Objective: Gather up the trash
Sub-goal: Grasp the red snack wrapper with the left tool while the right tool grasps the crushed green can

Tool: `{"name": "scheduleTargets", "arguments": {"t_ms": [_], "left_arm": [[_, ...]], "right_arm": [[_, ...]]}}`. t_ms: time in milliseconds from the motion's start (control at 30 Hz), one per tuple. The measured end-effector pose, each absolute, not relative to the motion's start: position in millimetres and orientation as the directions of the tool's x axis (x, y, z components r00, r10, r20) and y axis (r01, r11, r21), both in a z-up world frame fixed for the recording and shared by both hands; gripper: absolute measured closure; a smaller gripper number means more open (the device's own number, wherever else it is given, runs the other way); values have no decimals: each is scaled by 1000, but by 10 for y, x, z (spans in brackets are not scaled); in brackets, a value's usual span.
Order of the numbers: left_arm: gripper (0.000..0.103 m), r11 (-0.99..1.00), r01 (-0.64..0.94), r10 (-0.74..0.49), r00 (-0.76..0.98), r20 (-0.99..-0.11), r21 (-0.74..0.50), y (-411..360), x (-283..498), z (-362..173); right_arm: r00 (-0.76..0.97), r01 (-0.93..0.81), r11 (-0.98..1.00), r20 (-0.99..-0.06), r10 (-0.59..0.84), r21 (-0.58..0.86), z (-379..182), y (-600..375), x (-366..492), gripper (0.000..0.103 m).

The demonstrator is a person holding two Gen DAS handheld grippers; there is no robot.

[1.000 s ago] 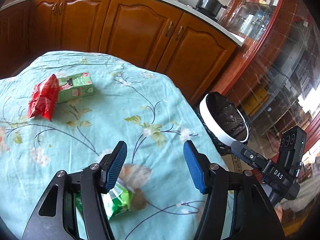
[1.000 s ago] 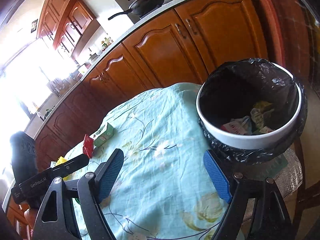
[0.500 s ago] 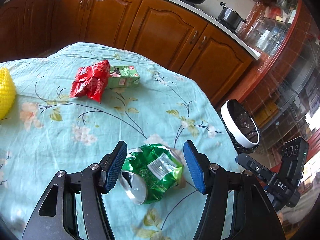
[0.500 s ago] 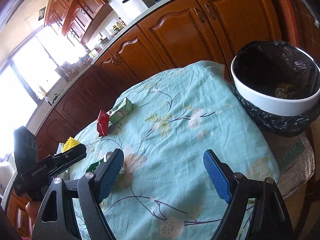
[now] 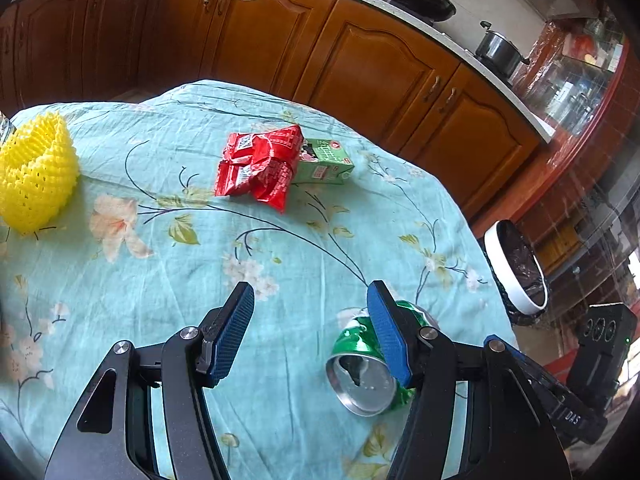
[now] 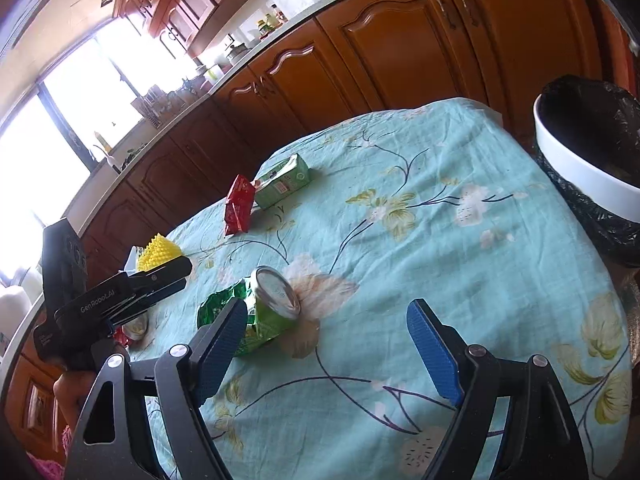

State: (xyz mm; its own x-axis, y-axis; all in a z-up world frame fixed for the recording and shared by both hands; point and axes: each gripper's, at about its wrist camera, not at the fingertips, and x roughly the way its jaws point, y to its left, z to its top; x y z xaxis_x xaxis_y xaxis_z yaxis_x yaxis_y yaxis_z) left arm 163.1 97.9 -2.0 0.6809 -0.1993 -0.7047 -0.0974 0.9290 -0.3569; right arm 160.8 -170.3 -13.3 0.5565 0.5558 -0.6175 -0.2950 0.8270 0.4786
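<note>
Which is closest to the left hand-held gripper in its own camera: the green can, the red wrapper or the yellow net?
1. Green can, beside its right finger.
2. Red wrapper, mid-table ahead.
3. Yellow net, far left edge.

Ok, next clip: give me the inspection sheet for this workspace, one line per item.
Surface: table under a teal floral tablecloth, wrinkled.
Job's things: crushed green can lying on its side near the table edge; red wrapper touching a green carton; yellow foam net at the far side; white bin with black liner beside the table.
Clutter: small shiny item behind the left tool in the right view, unclear.
Grippers: left tool open, empty, can beside its right finger; right tool open, empty.
Cables: nothing seen.
Surroundings: wooden kitchen cabinets, pan and pot on the counter, bright window.
</note>
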Motion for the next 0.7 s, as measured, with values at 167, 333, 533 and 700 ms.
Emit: {"name": "scheduleTargets", "arguments": {"t_ms": [167,333,533,700], "left_arm": [[43,946,-122,-139,687,-713,-301,1110,1819,-23],[41,957,-120,-114,679,-726,-263,1162,2098,-39],[40,972,-98,-88,687,-721,-212,1126,2435,-23],[40,978,-112,-56,673,-738,-176,1157,2689,-126]], "right_arm": [[533,-357,819,-623,573,448,-127,-1436,1631,19],[509,-407,808,-629,588,425,-135,-1190,1709,20],[500,-428,812,-645,578,396,-165,-1035,1831,27],[495,-437,820,-663,562,369,-209,-945,1928,37]]}}
